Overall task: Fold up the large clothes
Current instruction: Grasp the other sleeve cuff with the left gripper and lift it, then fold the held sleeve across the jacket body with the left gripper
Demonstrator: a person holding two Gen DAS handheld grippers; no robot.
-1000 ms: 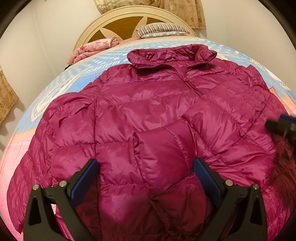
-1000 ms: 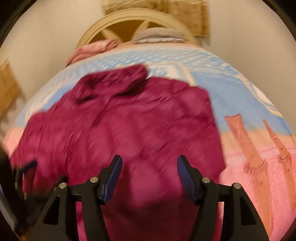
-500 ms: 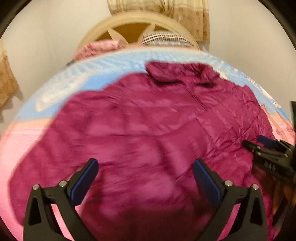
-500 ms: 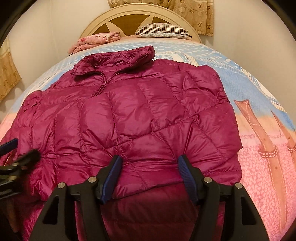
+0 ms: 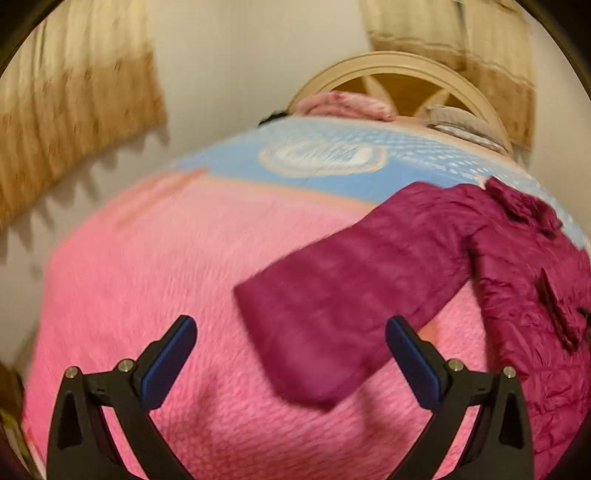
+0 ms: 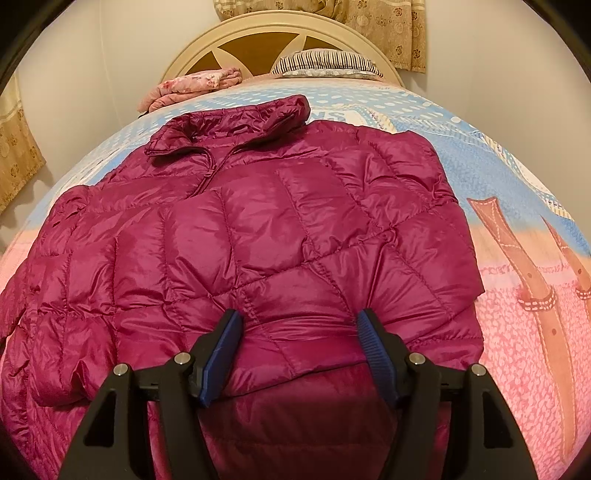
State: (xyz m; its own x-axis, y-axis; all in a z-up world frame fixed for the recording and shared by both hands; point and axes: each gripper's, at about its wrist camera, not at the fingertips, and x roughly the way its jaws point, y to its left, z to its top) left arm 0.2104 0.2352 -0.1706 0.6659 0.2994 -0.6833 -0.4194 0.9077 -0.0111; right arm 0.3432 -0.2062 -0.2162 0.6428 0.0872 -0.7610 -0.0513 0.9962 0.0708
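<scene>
A magenta puffer jacket (image 6: 258, 236) lies front up on the bed, collar (image 6: 236, 122) toward the headboard, its right sleeve folded across the front. My right gripper (image 6: 299, 343) is open, low over the folded sleeve near the hem. In the blurred left wrist view the jacket's left sleeve (image 5: 343, 295) stretches out over the pink bedspread (image 5: 147, 280). My left gripper (image 5: 290, 354) is open and empty, just short of the sleeve's cuff end.
The bedspread turns blue (image 6: 461, 147) toward a cream headboard (image 6: 280, 29). A striped pillow (image 6: 325, 62) and a folded pink blanket (image 6: 195, 85) lie at the head. Curtains (image 5: 74, 122) hang by the wall left of the bed.
My left gripper has swung left, off the jacket's body toward the outstretched left sleeve. My right gripper has steadied low over the folded right sleeve. Both stay open.
</scene>
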